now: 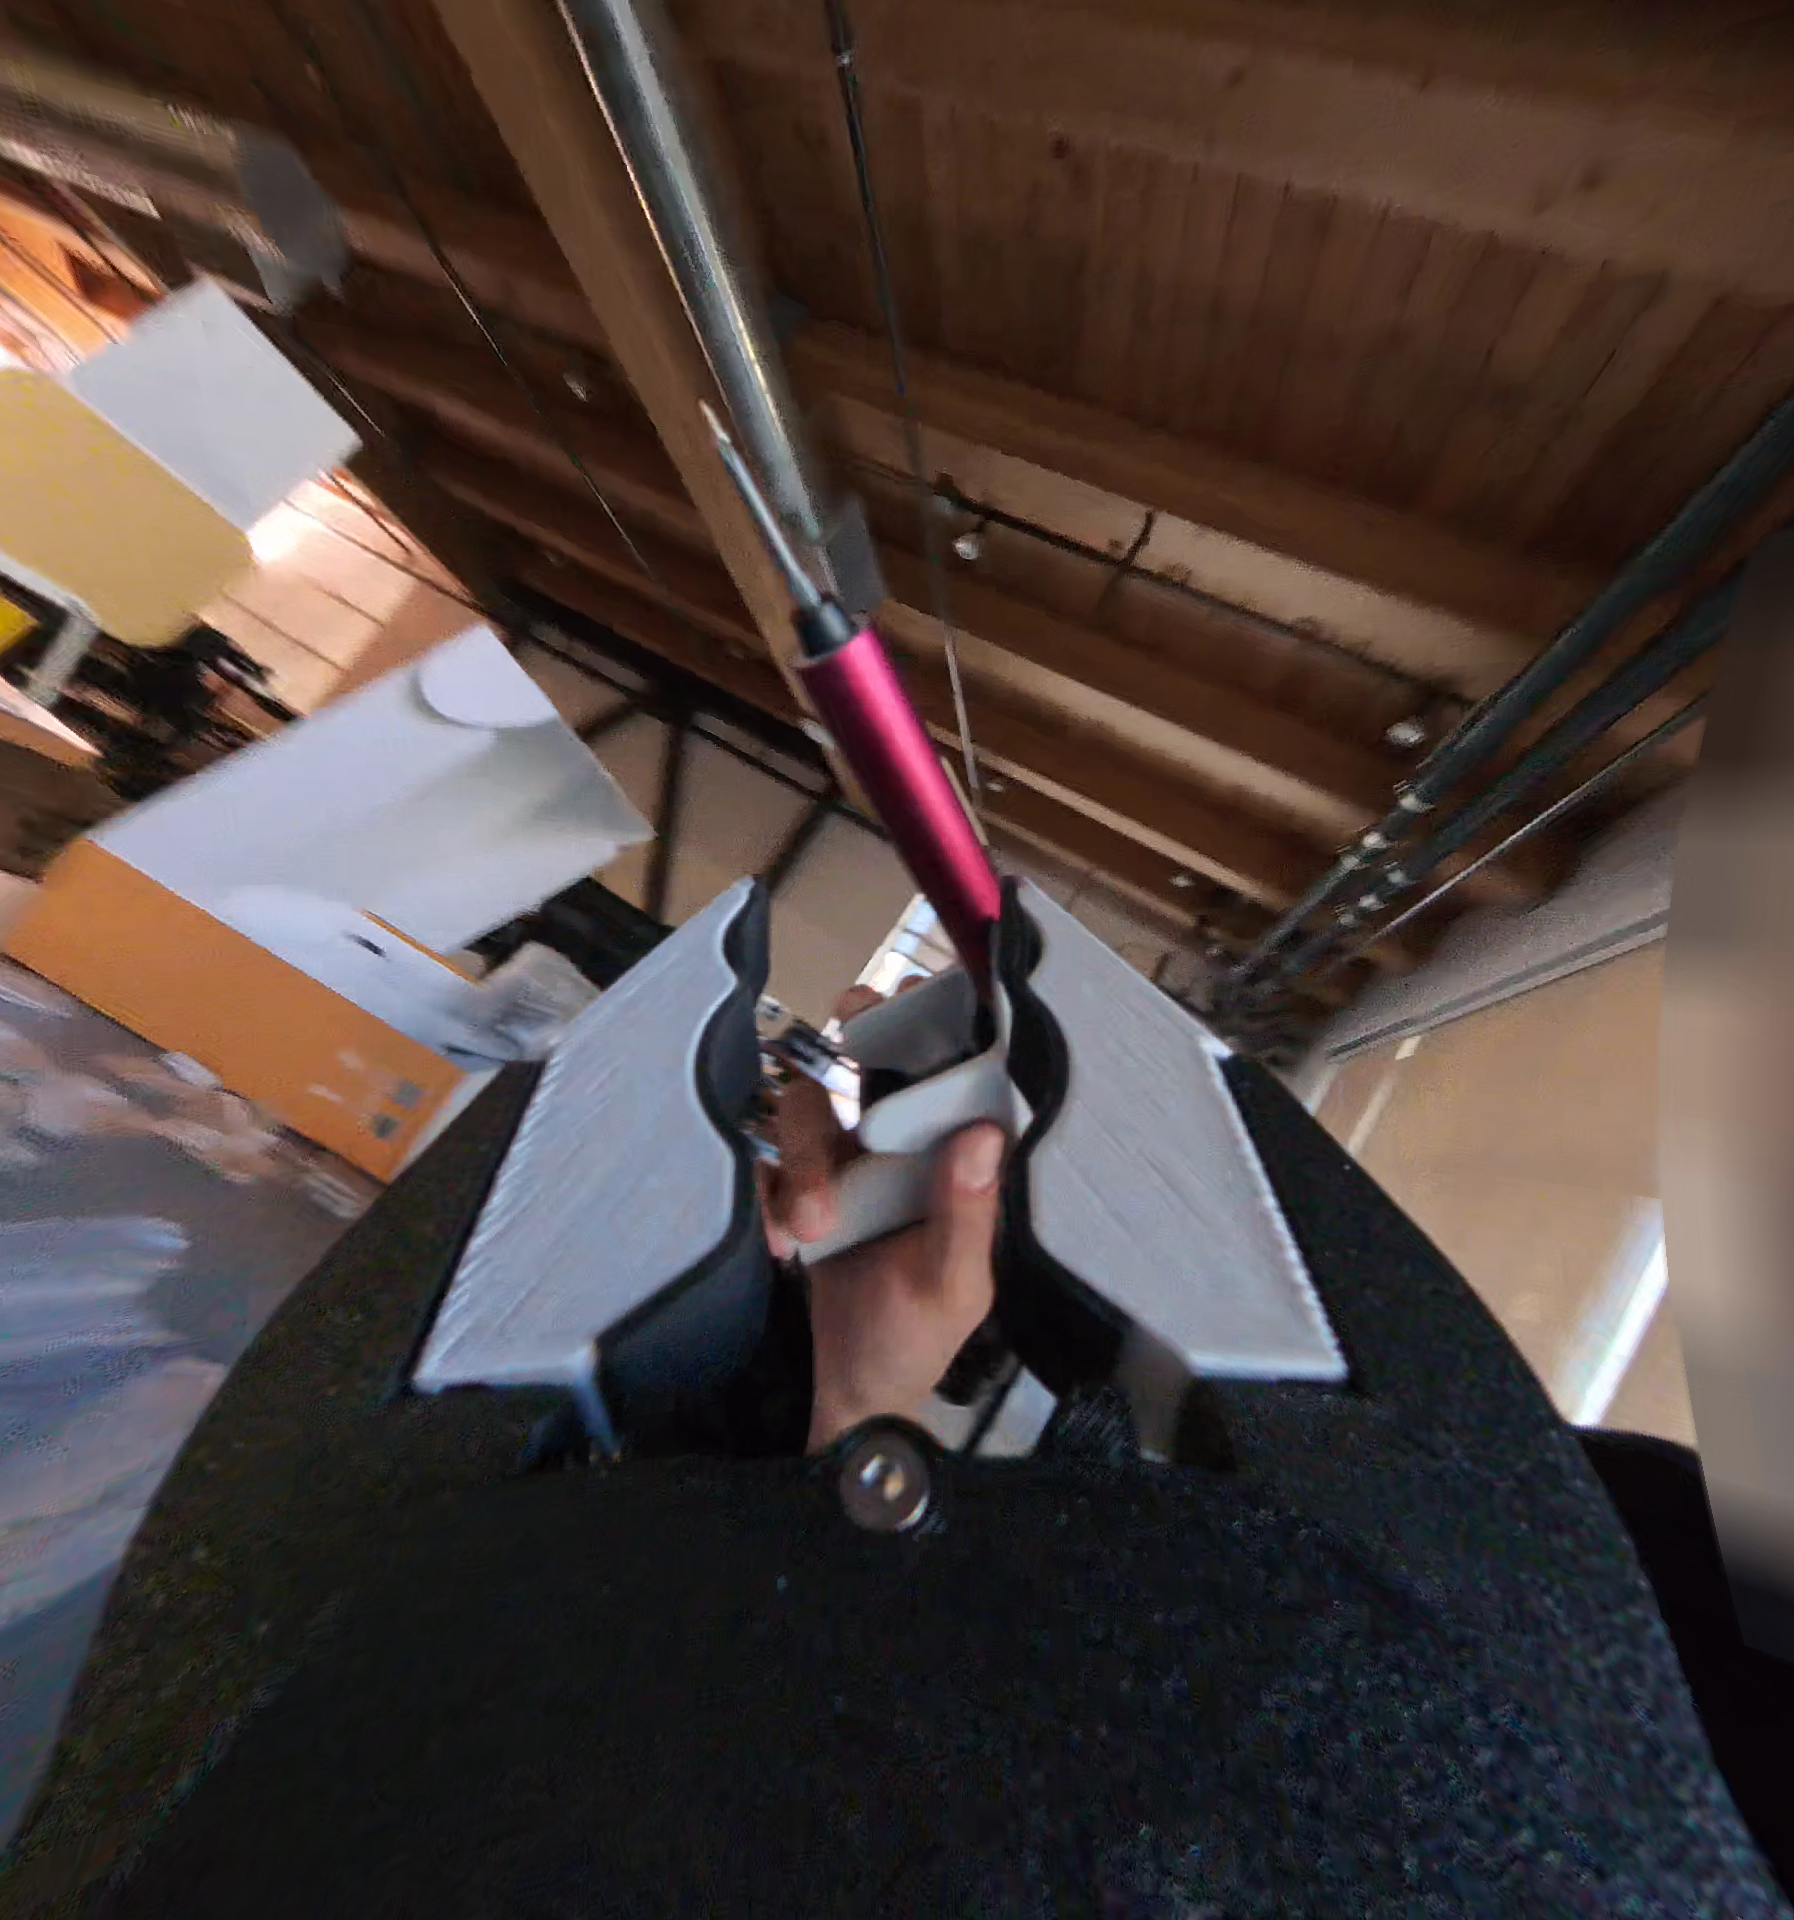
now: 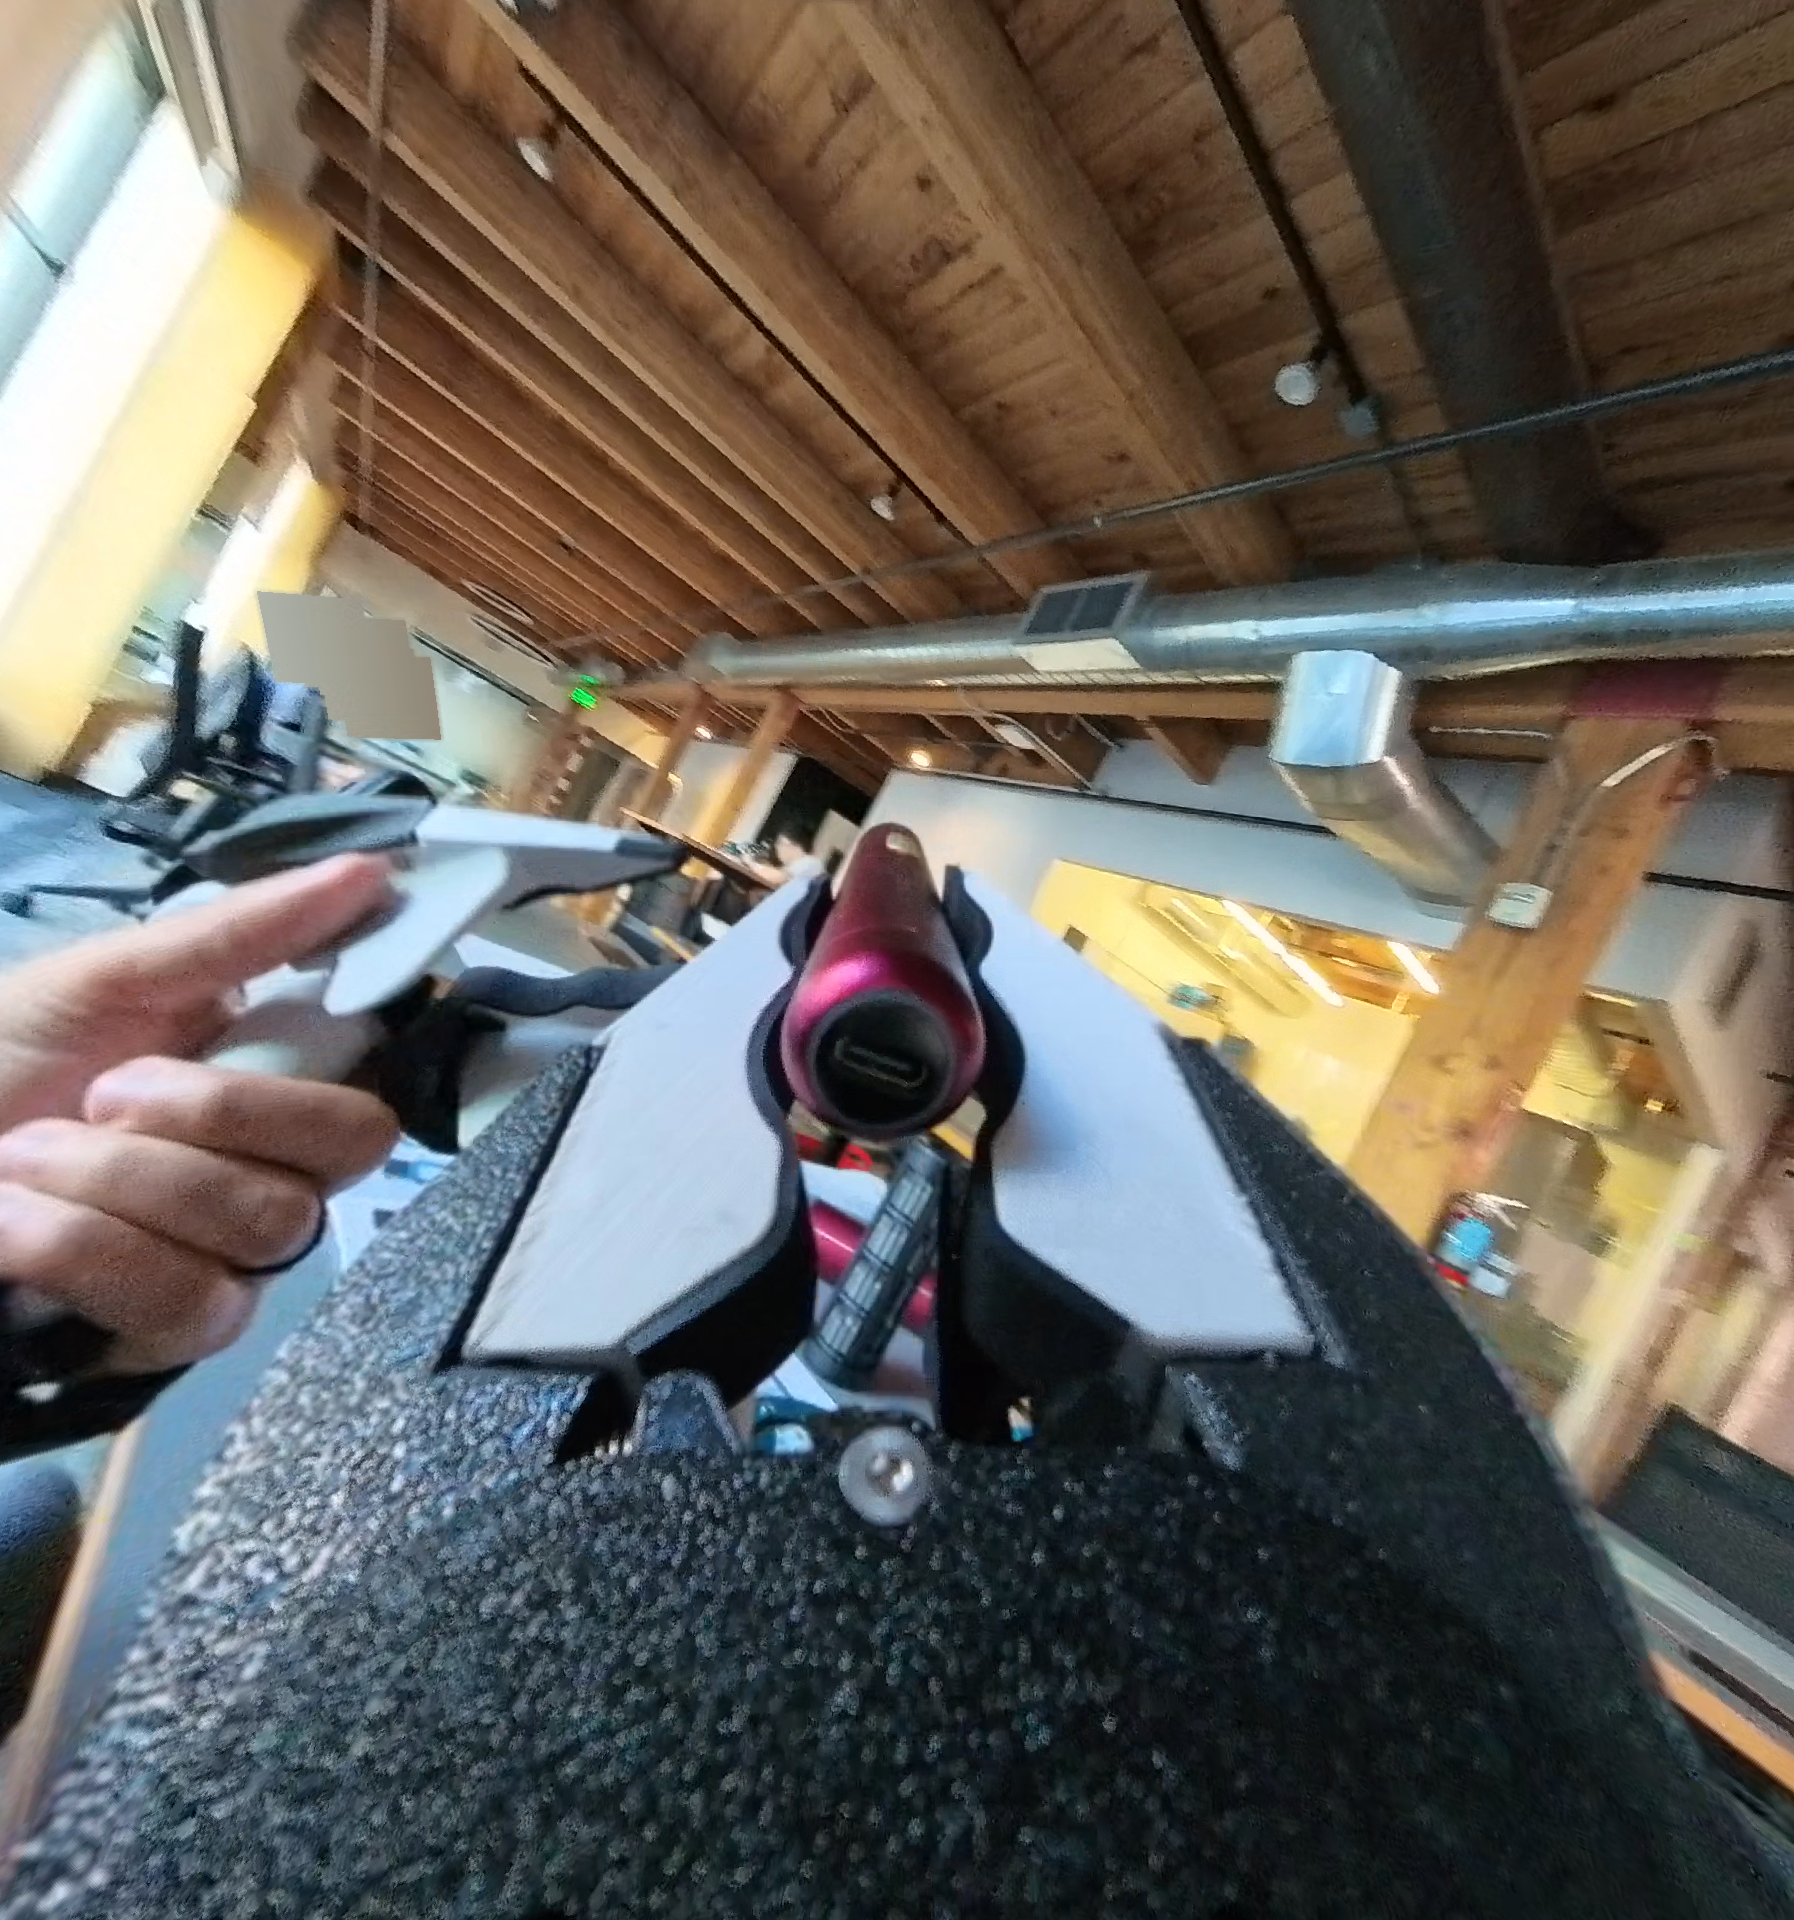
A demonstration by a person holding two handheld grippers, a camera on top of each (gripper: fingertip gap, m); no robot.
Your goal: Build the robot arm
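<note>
Two claws are in play, and only one is loaded. Your right claw [image 2: 877,935] is closed tight on a pink screwdriver [image 2: 877,997]. Its blunt end, with a small charging port, faces the camera and the body runs forward between the fingers. Below it, through the gap, you can see a black ribbed handle [image 2: 877,1247] lying across another pink tool [image 2: 841,1242], though what they rest on is hidden. From the other side, your left claw [image 1: 888,914] stands with its fingers apart and nothing between them. Through that gap your right hand [image 1: 893,1278] shows, wrapped round its white grip. The same screwdriver rises past the tip of one left finger, close against its inner edge. I cannot tell whether they touch. The screwdriver's thin bit [image 1: 758,499] points up and away. At the left of the right wrist view, your left hand [image 2: 145,1091] holds its own tool near the right claw but apart from it. Farther off, white and orange boxy shapes [image 1: 353,810] are too blurred to tell whether they are open or what is in them. Beyond are office chairs [image 2: 218,717], a metal duct [image 2: 1392,623] and a wooden ceiling [image 1: 1288,260].
</note>
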